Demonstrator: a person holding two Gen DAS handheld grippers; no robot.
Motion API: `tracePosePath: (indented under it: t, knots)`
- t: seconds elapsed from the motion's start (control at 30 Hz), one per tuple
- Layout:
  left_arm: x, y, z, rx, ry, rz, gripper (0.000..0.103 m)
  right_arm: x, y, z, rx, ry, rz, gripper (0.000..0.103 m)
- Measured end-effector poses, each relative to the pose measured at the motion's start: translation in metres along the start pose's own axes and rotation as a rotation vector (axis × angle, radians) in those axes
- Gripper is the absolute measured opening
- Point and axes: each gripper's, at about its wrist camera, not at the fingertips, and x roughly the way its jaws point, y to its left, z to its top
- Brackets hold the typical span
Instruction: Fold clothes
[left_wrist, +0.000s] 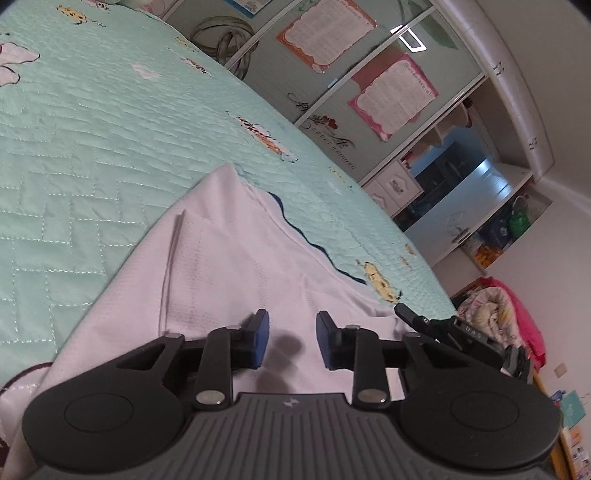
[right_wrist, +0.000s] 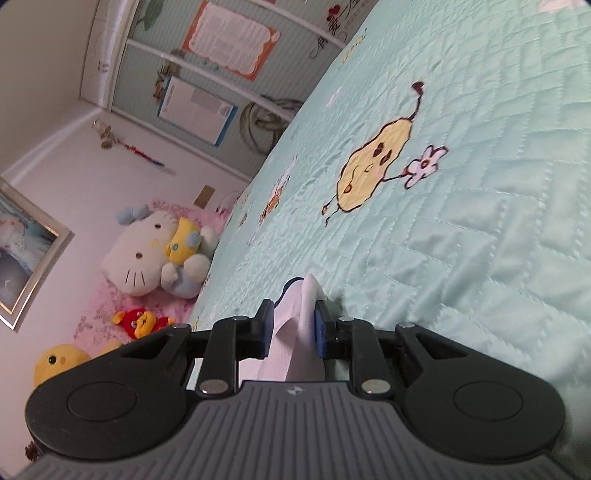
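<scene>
Left gripper: fingers spread, nothing between them, hovering just above the white garment.
Garment: lies on the mint quilted bedspread, one layer doubled over itself, a navy trim along its far edge.
Right gripper: pads pinch a bunched white edge of the garment, raised off the bedspread.
Slip risk: the pinched bunch looks thin and smooth; a quick pull could probably drag it out of the pads.
Crease risk: with only one side held, the loose side may lag, skewing the fold.
Snag risk: the spread fingers, so low, could catch the doubled layer and rumple it.
Writing: "SWEET WEDDING" decal on the wardrobe door; posters' print too small to read.
</scene>
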Motion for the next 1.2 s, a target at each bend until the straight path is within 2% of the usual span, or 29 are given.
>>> tracePosePath:
  t: [0.07, 0.1, 0.3, 0.53, 0.67, 0.77, 0.83, 0.9, 0.97, 1.07, 1.1, 1.13, 1.2]
  knots:
    - [0.000, 0.002, 0.001, -0.010, -0.001, 0.012, 0.021, 0.004, 0.002, 0.002, -0.008, 0.019, -0.037, 0.000]
    - [0.000, 0.003, 0.001, -0.013, -0.002, 0.018, 0.018, 0.006, 0.001, 0.003, -0.006, 0.020, -0.047, 0.000]
    - [-0.006, 0.007, 0.001, 0.007, 0.000, 0.033, 0.018, 0.019, 0.004, 0.011, -0.032, 0.023, -0.087, 0.000]
    - [-0.009, 0.010, 0.002, 0.003, 0.002, 0.032, 0.018, 0.018, -0.001, 0.013, -0.003, 0.023, -0.052, 0.000]
    - [-0.009, 0.010, 0.003, 0.004, 0.001, 0.034, 0.018, 0.012, -0.003, 0.012, 0.016, -0.011, -0.046, 0.000]
    - [-0.011, 0.009, 0.003, 0.003, 0.001, 0.033, 0.018, 0.007, -0.004, 0.012, 0.031, -0.039, -0.041, 0.010]
    - [-0.013, 0.007, 0.003, 0.009, -0.001, 0.035, 0.018, -0.002, -0.005, 0.011, 0.048, -0.095, -0.026, 0.027]
    - [-0.016, 0.006, 0.003, 0.009, -0.005, 0.032, 0.019, -0.006, -0.003, 0.011, 0.046, -0.127, -0.024, 0.034]
    - [-0.025, -0.001, 0.006, 0.027, -0.038, 0.040, 0.025, -0.001, 0.000, 0.010, 0.016, -0.109, -0.036, 0.035]
    - [-0.051, -0.012, 0.026, 0.055, -0.151, 0.049, 0.034, 0.008, 0.006, 0.008, -0.037, -0.080, -0.048, 0.036]
    - [-0.057, -0.015, 0.036, 0.080, -0.195, 0.066, 0.042, 0.010, 0.008, 0.008, -0.049, -0.073, -0.050, 0.036]
    - [-0.054, -0.014, 0.048, 0.110, -0.206, 0.096, 0.051, 0.011, 0.009, 0.008, -0.060, -0.068, -0.052, 0.036]
    - [-0.037, -0.007, 0.076, 0.163, -0.181, 0.158, 0.054, 0.013, 0.011, 0.009, -0.075, -0.059, -0.054, 0.036]
